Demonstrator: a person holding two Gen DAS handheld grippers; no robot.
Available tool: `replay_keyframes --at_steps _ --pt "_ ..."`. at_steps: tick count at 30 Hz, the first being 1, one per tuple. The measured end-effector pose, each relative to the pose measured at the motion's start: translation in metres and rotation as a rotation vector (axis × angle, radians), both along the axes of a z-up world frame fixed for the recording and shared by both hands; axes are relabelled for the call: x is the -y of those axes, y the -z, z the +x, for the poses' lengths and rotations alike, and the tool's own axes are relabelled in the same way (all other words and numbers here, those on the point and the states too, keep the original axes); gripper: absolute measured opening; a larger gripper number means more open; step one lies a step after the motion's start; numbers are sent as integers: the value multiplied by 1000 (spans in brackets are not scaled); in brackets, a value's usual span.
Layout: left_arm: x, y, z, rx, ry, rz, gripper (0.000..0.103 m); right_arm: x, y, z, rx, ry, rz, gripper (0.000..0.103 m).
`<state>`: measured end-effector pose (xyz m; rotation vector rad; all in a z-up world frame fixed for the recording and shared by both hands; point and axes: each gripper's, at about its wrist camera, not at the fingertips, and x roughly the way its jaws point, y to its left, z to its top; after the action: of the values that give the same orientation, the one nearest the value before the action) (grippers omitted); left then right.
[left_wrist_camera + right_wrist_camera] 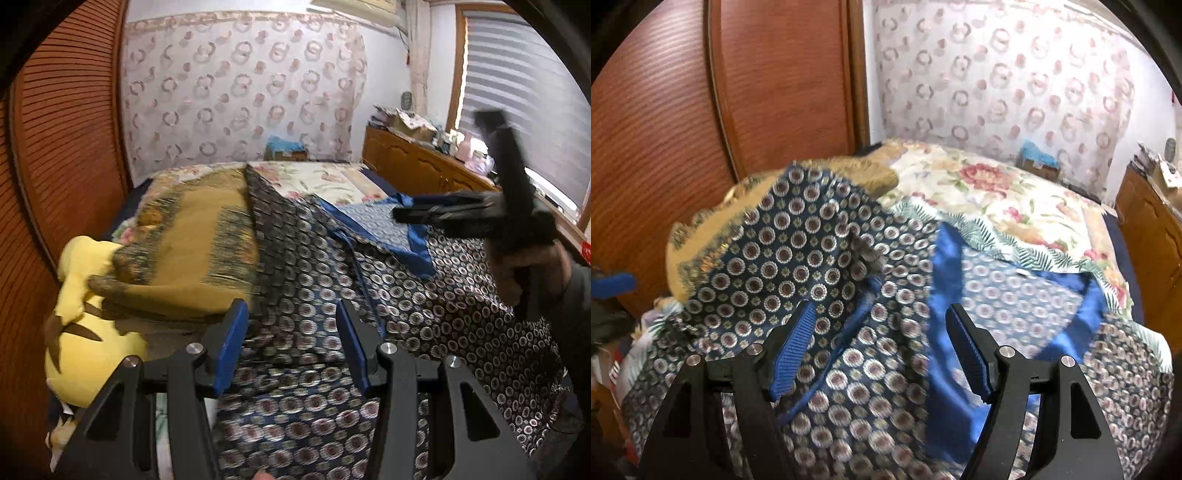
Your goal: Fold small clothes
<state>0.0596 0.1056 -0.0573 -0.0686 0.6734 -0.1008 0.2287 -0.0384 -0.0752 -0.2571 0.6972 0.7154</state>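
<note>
While both tools (291, 343) (882, 354) hang released above the patterned garment (424, 306), no writing is legible.

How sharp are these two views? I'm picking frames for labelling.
Left wrist view: the right gripper is smeared by motion, the patterned garment soft, the window bright. Right wrist view: the garment's blue lining is streaked; fisheye bends the wardrobe.

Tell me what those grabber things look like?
Each is black plastic. The left gripper and the right gripper both have two angled arms with triangle cut-outs, round silver bolts, and flat, ribbed blue pads inside the fingers. The person's hand holding the right one comes out of a dark grey sleeve.
</note>
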Motion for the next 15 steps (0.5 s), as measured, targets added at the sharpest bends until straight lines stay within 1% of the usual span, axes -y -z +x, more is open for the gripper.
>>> replay_keyframes --at_steps 2,6,9,15 --pt "10 6 8 -21 18 5 48 21 -11 -4 8 7 22 75" --pt "29 12 19 -47 57 13 48 70 -23 -14 26 36 42 75" --pt "42 16 28 -65 82 23 48 105 -27 -24 40 69 37 75" --pt "63 23 47 -101 117 33 48 184 -26 -29 55 170 27 75"
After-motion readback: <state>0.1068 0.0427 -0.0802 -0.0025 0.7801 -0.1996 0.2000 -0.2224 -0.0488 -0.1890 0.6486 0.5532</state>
